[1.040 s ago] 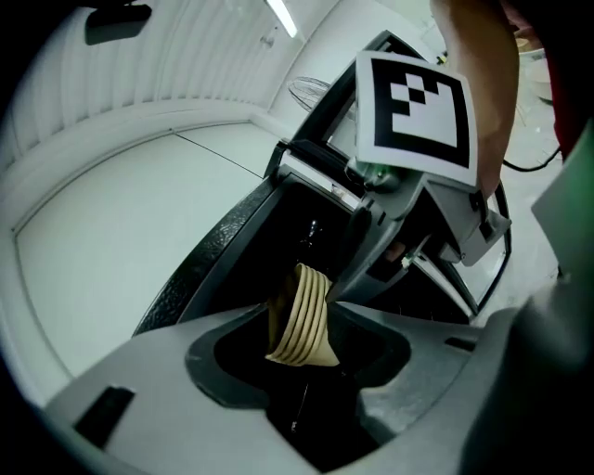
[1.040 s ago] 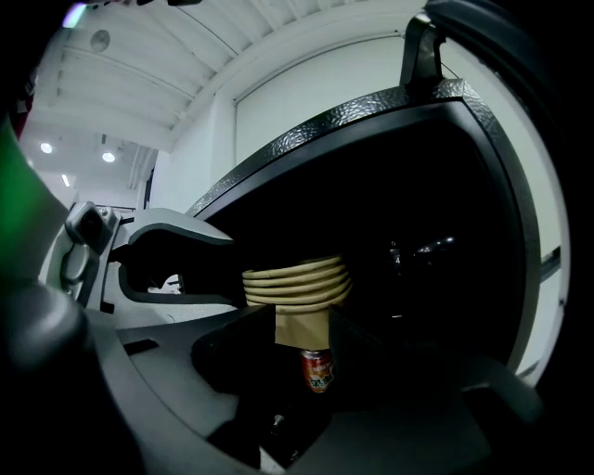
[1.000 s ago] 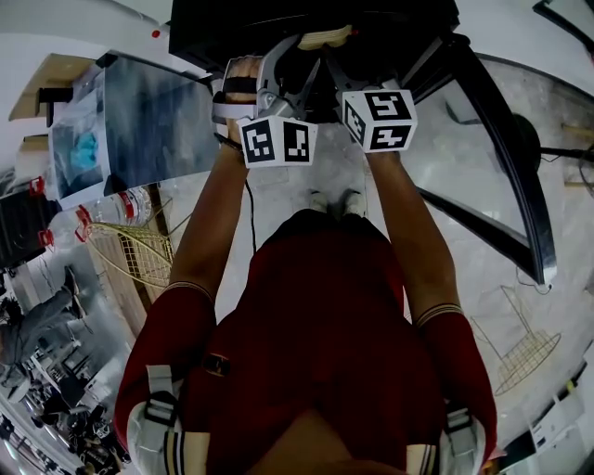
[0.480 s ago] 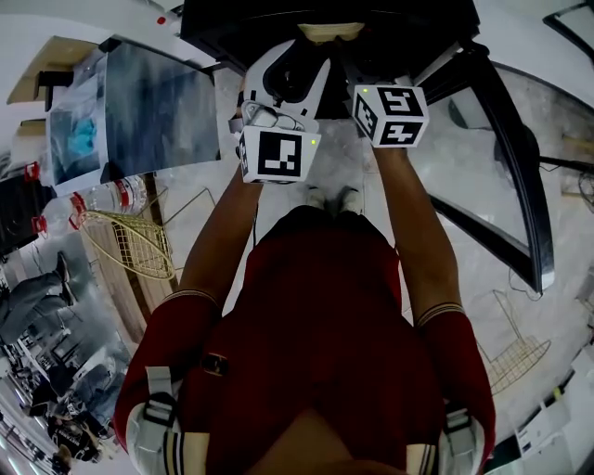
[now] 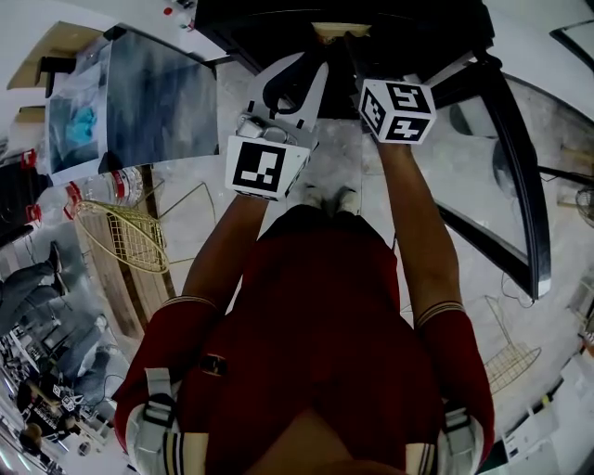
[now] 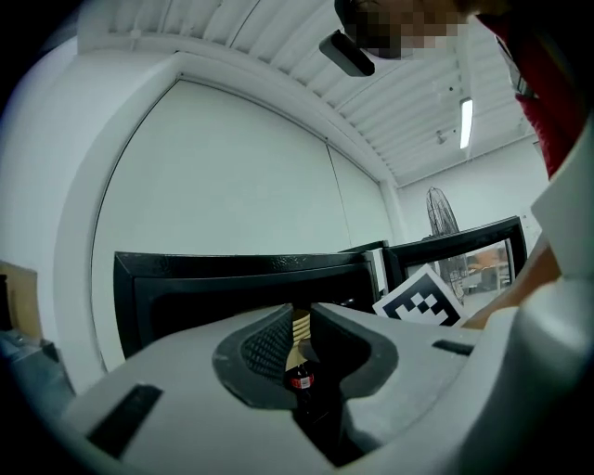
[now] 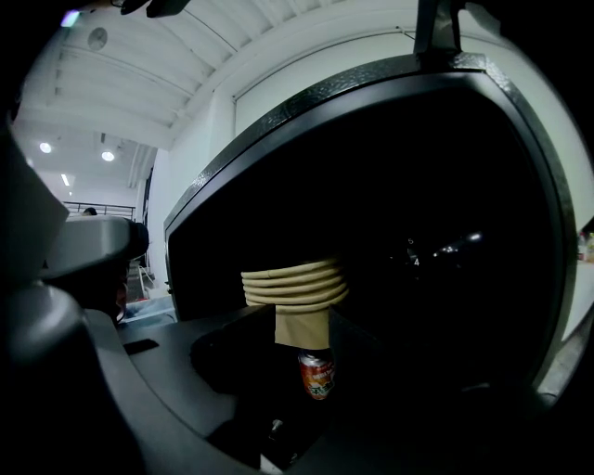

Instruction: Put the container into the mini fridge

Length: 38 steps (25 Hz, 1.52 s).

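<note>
The black mini fridge [image 5: 269, 20] stands open ahead, its glass door [image 5: 509, 158] swung out to the right. My right gripper [image 5: 347, 42] reaches into the dark opening, shut on a tan ribbed container [image 5: 334, 31]. In the right gripper view the container [image 7: 295, 289] sits between the jaws, with an orange can [image 7: 316, 373] standing in the fridge behind it. My left gripper [image 5: 302, 74] hangs beside it, in front of the fridge. Its jaws have just been closing and stand narrowly apart with nothing between them. Through that gap [image 6: 302, 327] a small red-labelled bottle [image 6: 300, 376] shows.
A dark panel [image 5: 158, 97] leans at the left of the fridge. Water bottles [image 5: 102, 195] and a gold wire basket [image 5: 125, 237] lie on the floor at the left. Another wire basket [image 5: 512, 357] lies at the right. A standing fan [image 6: 438, 209] is behind.
The left gripper has rolled, drawn back from the fridge toward the person, and its jaws have narrowed. The right gripper has kept its hold on the container at the fridge opening.
</note>
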{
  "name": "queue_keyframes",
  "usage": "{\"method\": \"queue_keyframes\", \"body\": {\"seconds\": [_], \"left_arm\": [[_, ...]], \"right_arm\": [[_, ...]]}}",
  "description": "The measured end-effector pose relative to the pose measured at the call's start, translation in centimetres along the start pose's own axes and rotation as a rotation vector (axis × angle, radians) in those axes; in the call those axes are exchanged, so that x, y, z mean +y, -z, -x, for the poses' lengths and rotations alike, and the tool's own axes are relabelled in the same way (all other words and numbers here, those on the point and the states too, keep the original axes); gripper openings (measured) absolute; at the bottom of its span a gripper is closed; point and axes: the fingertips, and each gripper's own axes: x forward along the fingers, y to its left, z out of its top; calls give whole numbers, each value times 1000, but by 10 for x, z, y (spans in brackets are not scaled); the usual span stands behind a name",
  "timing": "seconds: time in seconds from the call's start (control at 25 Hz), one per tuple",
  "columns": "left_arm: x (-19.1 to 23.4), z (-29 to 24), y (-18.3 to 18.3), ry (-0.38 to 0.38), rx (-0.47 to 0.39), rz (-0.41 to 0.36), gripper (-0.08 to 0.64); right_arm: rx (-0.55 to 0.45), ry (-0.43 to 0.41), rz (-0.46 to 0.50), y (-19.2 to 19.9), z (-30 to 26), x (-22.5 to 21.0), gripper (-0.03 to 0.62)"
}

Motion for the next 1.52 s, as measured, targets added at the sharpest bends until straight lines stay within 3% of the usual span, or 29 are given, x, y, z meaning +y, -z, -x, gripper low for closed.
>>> {"method": "queue_keyframes", "body": {"seconds": [0.32, 0.84, 1.32, 1.52], "left_arm": [[9, 14, 4, -28, 23, 3, 8], [15, 27, -1, -26, 3, 28, 6], [11, 36, -4, -7, -10, 38, 6], [9, 42, -7, -1, -19, 40, 6]], "right_arm": [[1, 5, 0, 0, -6, 0, 155], [9, 11, 20, 1, -7, 0, 155], [-15, -13, 42, -1, 31, 16, 156], [-57, -51, 44, -10, 56, 37, 115]]}}
